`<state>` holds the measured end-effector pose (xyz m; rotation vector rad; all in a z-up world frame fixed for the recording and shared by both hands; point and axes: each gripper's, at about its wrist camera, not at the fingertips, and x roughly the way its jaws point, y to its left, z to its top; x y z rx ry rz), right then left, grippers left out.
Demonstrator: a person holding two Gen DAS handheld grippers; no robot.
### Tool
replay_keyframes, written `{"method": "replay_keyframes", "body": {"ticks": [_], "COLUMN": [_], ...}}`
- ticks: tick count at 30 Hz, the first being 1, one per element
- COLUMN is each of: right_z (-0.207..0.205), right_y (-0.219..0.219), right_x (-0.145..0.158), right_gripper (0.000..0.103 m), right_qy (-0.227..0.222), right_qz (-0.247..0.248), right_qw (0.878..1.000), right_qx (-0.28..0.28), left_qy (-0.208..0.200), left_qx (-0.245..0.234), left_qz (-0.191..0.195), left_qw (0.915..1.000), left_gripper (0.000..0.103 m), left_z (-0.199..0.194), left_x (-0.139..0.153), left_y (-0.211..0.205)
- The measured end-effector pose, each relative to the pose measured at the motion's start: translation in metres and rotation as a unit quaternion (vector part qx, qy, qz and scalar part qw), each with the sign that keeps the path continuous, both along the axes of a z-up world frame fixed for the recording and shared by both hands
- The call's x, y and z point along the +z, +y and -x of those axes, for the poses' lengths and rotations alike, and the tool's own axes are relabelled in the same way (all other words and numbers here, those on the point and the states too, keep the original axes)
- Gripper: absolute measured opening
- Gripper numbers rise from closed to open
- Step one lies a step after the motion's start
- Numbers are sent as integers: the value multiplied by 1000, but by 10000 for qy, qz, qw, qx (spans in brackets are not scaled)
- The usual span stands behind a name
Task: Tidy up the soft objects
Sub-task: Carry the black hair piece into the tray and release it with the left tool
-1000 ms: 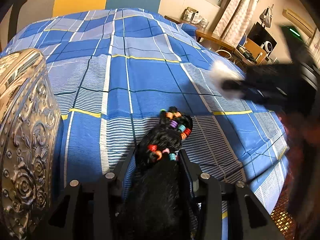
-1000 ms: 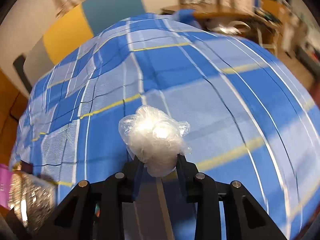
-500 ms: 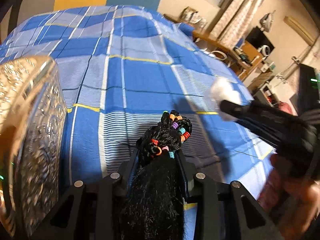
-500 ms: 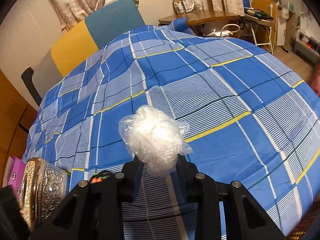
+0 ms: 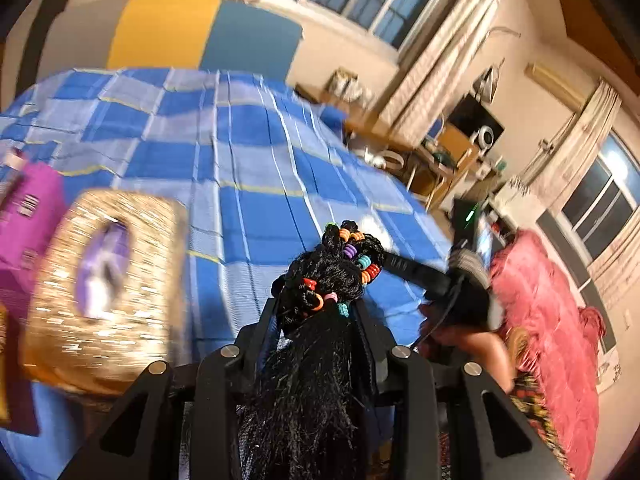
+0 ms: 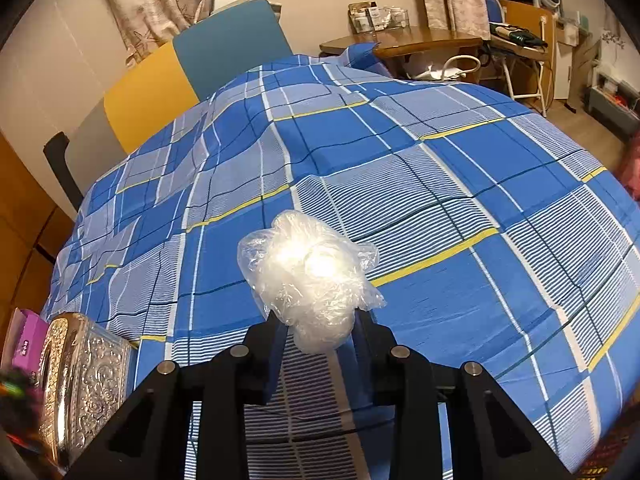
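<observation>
The left wrist view is smeared by motion blur, so the gold embossed tissue box point(image 5: 104, 288) at its left reads only as a glittering block with a pale purple-white patch in its top opening; what that patch is cannot be made out. A magenta box point(image 5: 28, 208) behind it is cut off by the frame edge. The lower part of the black hair bundle point(image 5: 320, 344) runs down out of frame between the fingers, and it hides the fingertips of the right gripper point(image 5: 404, 268), which reaches in from the right with its hand blurred.

The left gripper point(image 5: 320, 316) is clamped on that bundle, a mass of black synthetic hair whose braided top carries small coloured bands in orange, purple, teal, red and pink. It is held above the blue plaid bedsheet point(image 5: 248, 168).

In the right wrist view the right gripper point(image 6: 320, 320) pinches a crumpled clear plastic bag point(image 6: 312, 280), glossy and wadded into a ball, held over the bedsheet point(image 6: 440, 184). At lower left the tissue box point(image 6: 88, 376) stands on the sheet's edge, its silvery floral relief sharp here, with the magenta box point(image 6: 28, 340) just behind it. The box's opening faces away, so its contents cannot be seen.
</observation>
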<state>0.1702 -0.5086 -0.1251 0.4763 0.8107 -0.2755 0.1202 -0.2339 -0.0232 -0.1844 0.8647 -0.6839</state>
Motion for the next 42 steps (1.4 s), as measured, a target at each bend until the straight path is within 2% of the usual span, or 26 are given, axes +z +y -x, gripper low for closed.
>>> {"method": "replay_keyframes", "body": {"ticks": [4, 10, 16, 21, 24, 28, 33, 35, 36, 39, 41, 42], "right_z": [0, 0, 3, 4, 5, 3, 1, 2, 2, 2, 3, 4], "right_y": [2, 3, 4, 5, 6, 7, 8, 9, 10, 12, 14, 15], "right_x": [0, 0, 3, 6, 6, 6, 3, 3, 3, 4, 7, 10], "right_gripper": [32, 32, 32, 32, 32, 32, 32, 32, 32, 32, 32, 32], "right_qy": [11, -6, -83, -148, -160, -135, -84, -62, -58, -94, -177, -242], "right_qz": [93, 185, 257, 311, 348, 397, 455, 509, 538, 618, 676, 739], "right_qw": [10000, 9998, 9996, 9994, 9993, 9991, 9989, 9987, 9985, 9980, 9976, 9970], "right_qx": [-3, -17, -38, -33, -25, -10, 0, 6, 13, 18, 21, 22], "left_qy": [-367, -523, -276, 247, 702, 985, 1260, 1491, 1583, 1730, 1522, 1387], "left_qx": [328, 1046, 1763, 2019, 2235, 2406, 2511, 2442, 2437, 2364, 2406, 2451], "left_qz": [137, 105, -87, -286, -318, -360, -178, -38, 10, 148, 98, 36], "left_qw": [9987, 9931, 9839, 9787, 9717, 9649, 9595, 9582, 9569, 9560, 9586, 9595], "left_gripper": [34, 34, 34, 34, 34, 34, 36, 42, 46, 49, 57, 57], "left_z": [3, -5, -29, -60, -79, -90, -101, -108, -108, -106, -97, -92], "left_x": [30, 41, 18, -23, -55, -80, -99, -108, -110, -108, -94, -88], "left_y": [53, 135, 207, 244, 255, 261, 257, 254, 254, 257, 263, 267]}}
